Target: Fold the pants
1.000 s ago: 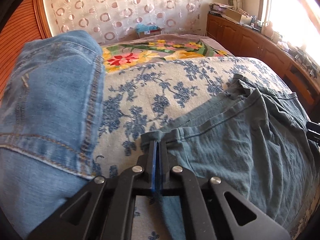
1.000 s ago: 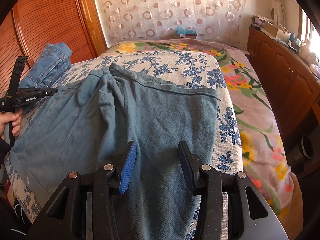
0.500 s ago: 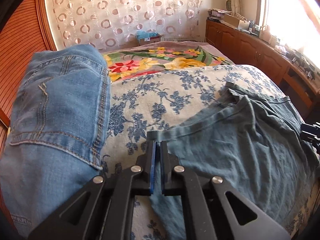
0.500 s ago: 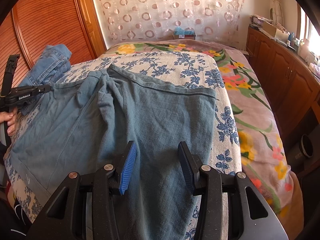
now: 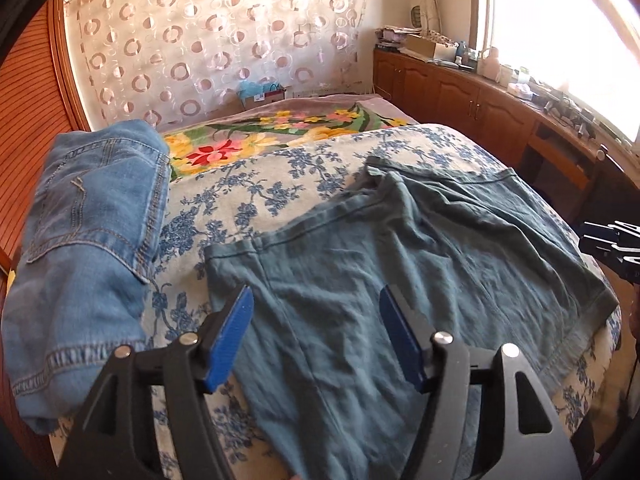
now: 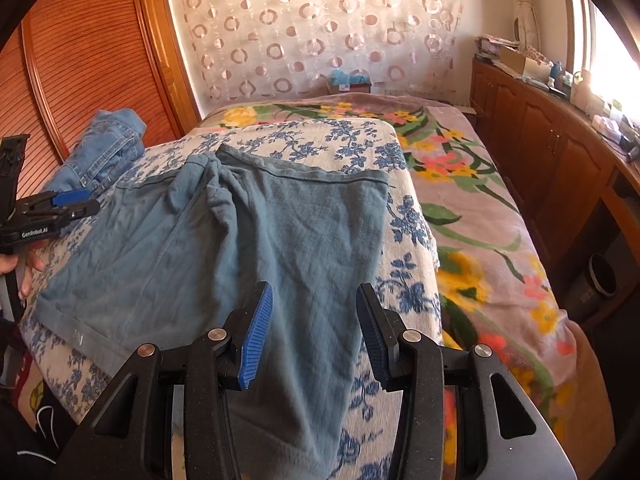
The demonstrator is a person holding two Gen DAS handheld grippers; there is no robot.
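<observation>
Moved since earlier frames: left gripper point(image 5: 316, 336) was clamped on the edge of the teal pants point(image 5: 400, 264); its jaws have just been opening, blue pads now wide apart, and the cloth lies flat below, not pinched. Hem corner that sat at the pads now lies further up, centre-left of left wrist view.
Left gripper, now: hovers over the pants at bottom centre of its frame, nothing held; fabric seen in the gap but pads don't press on it. Also in right wrist view at far left edge point(image 6: 76, 204), w/ a hand point(image 6: 24, 268) under it.
Right gripper point(image 6: 314, 336): bottom centre of its frame, jaws about half open, same gap as in earlier frames; pants under it, pads not pressing on them, no grip. Only its tip shows in left wrist view, right edge point(image 5: 612, 240).
Pants: spread on the blue-flower blanket point(image 6: 348, 136), filling centre of both views; wrinkled bunch near the crotch, upper middle; one leg end runs down under the right gripper, the other leg's hem lies lower left in right wrist view.
Jeans point(image 5: 88, 240): light blue denim pile, left side of left wrist view, on blanket beside the pants, not touching them; small in upper left of right wrist view point(image 6: 104, 148).
Bed point(image 6: 480, 208): bright floral cover beyond and right of the blanket.
Cabinets point(image 6: 552, 152): wood, right side, cluttered top.
Curtain point(image 5: 216, 40): circle pattern, top centre.
</observation>
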